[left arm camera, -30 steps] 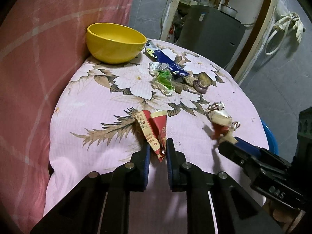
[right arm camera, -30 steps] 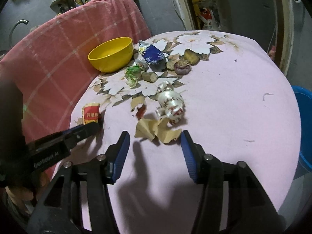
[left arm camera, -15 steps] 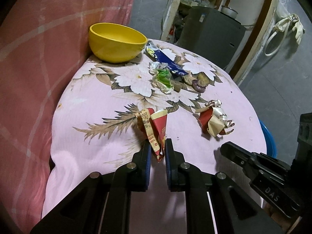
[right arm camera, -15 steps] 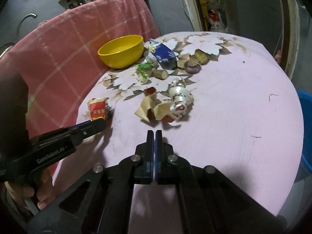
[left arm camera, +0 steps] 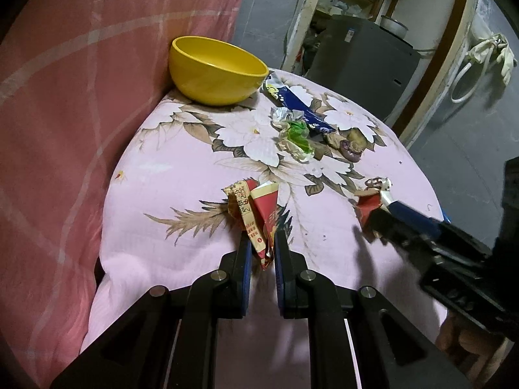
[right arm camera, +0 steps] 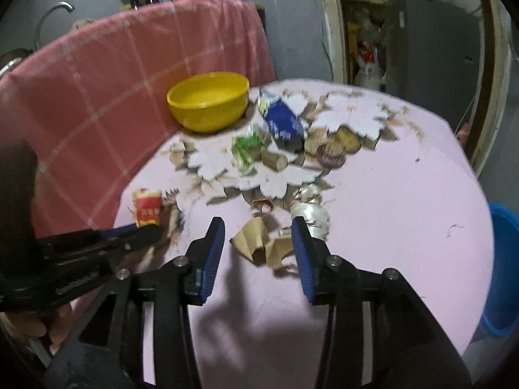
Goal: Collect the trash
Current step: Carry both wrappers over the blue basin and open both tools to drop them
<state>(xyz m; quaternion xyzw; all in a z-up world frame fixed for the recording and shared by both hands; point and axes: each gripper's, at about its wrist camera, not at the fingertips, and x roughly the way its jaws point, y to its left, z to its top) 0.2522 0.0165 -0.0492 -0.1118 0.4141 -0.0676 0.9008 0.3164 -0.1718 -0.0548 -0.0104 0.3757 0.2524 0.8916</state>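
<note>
My left gripper (left arm camera: pixel 262 246) is shut on a red and tan wrapper (left arm camera: pixel 256 214), held just above the pink floral tablecloth (left arm camera: pixel 168 194). It also shows in the right wrist view (right arm camera: pixel 147 209). My right gripper (right arm camera: pixel 258 233) is open, its jaws on either side of a crumpled brown paper scrap (right arm camera: pixel 262 243) joined to a silver and red wrapper (right arm camera: pixel 311 215). A yellow bowl (left arm camera: pixel 217 69) stands at the back left. A blue packet (left arm camera: pixel 295 103), a green and white wrapper (left arm camera: pixel 296 139) and brown food scraps (left arm camera: pixel 352 147) lie mid-table.
A pink checked cloth (left arm camera: pixel 65 113) hangs along the table's left side. A blue bin (right arm camera: pixel 504 275) stands off the table's right edge. A grey cabinet (left arm camera: pixel 363 61) and doorway lie beyond the far edge.
My right gripper has gone from shut to open and moved forward to straddle the brown paper scrap. My left gripper stays shut on the red wrapper.
</note>
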